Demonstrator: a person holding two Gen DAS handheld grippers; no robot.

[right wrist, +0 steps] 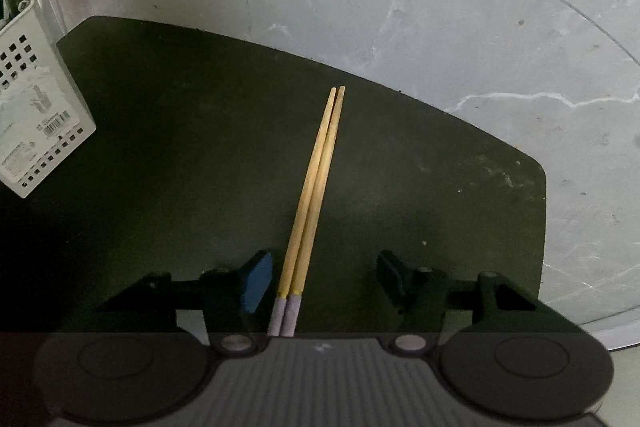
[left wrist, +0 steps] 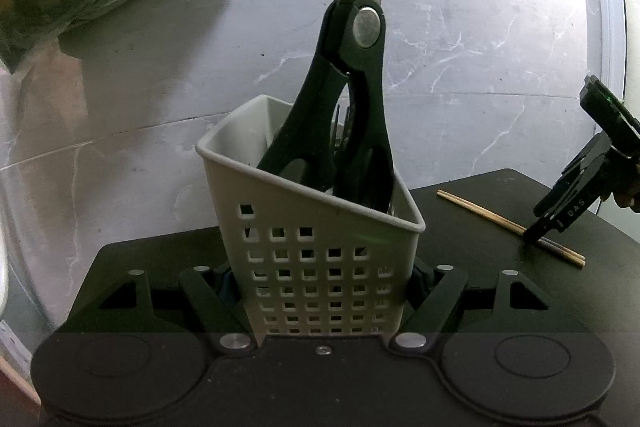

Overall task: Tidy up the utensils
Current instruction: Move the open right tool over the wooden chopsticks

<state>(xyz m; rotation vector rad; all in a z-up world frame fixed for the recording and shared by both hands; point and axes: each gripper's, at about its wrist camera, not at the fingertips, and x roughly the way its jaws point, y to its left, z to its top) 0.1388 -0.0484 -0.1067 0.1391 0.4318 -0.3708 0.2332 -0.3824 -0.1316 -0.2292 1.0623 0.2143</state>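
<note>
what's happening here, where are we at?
A person with two handheld grippers is sorting utensils. The left gripper is clamped on the white perforated caddy, which already holds black-handled scissors, blades up. The right gripper is lowered over a pair of wooden chopsticks lying side by side on the black mat. The chopsticks sit between its fingers, near the left one, but aren't gripped yet.

Light: dim, diffuse, brightest left of the caddy.
Shadows: soft, on the mat beside the caddy.
Glare: pale sheen on the floor left of the caddy.
Edges: fisheye bending, dark corners.
Focus: mostly sharp.
</note>
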